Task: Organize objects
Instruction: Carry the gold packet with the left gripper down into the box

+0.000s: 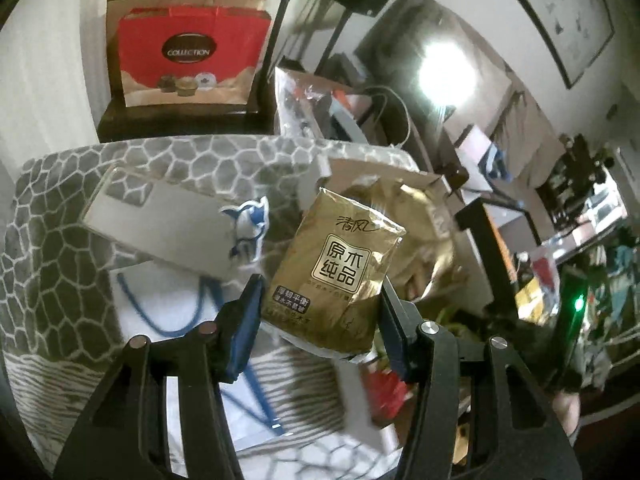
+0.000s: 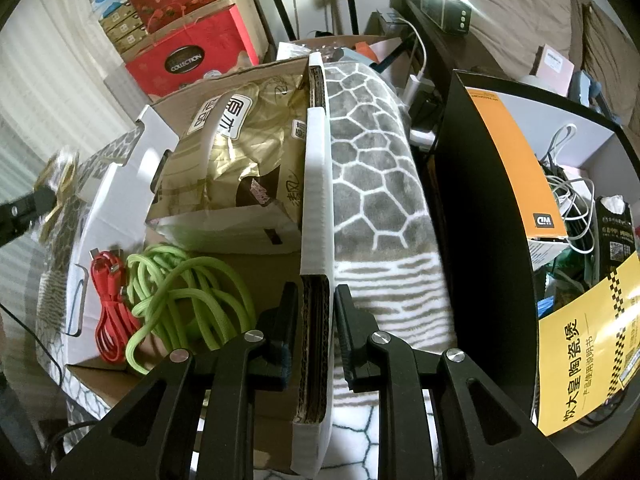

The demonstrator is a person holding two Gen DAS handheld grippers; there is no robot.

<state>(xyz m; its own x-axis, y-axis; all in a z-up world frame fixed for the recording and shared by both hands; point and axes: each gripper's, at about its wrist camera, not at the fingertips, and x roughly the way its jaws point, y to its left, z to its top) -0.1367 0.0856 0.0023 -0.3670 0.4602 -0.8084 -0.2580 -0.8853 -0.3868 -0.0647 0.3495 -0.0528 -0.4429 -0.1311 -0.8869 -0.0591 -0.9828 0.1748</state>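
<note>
In the left wrist view my left gripper (image 1: 320, 312) is shut on a gold tissue pack (image 1: 340, 268) and holds it in the air above a grey-and-white patterned blanket (image 1: 60, 240). Behind it a white cardboard box (image 1: 400, 176) holds a bigger gold tissue bag. In the right wrist view my right gripper (image 2: 316, 328) is shut on the box's near cardboard wall (image 2: 316, 200). Inside the box lie the gold tissue bag (image 2: 232, 152), a green rope (image 2: 184, 292) and a red cable (image 2: 108, 312). The left gripper with its pack shows at the far left (image 2: 44, 196).
A white bag with blue cord handles (image 1: 172, 220) lies on the blanket. Red gift bags and boxes (image 1: 192, 52) are stacked behind. A black-and-orange box (image 2: 512, 168) full of white cables stands right of the blanket, with a yellow booklet (image 2: 588, 344) against it.
</note>
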